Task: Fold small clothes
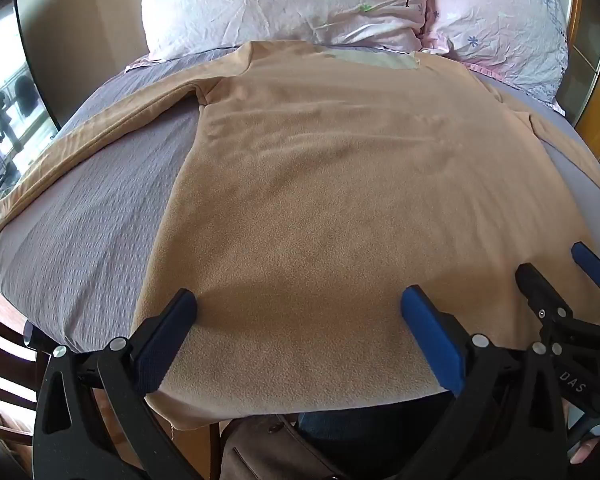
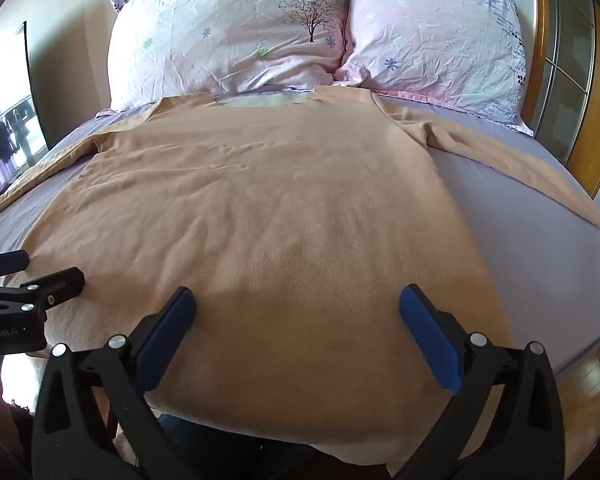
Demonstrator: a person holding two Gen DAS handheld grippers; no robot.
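A tan long-sleeved fleece top (image 1: 320, 184) lies flat on the bed, collar toward the pillows, both sleeves spread out to the sides; it also shows in the right wrist view (image 2: 268, 208). Its hem hangs over the near bed edge. My left gripper (image 1: 298, 304) is open, its blue-padded fingers wide apart over the hem's left part, holding nothing. My right gripper (image 2: 298, 304) is open over the hem's right part, empty. The right gripper also shows in the left wrist view (image 1: 560, 272), and the left gripper shows in the right wrist view (image 2: 32, 272).
The bed has a grey-lilac sheet (image 1: 84, 216) (image 2: 540, 264). Two floral pillows (image 1: 280, 4) (image 2: 432, 36) lie at the head. A wooden frame with glass (image 2: 568, 80) stands on the right. A dark mirror or screen (image 2: 8, 120) stands on the left.
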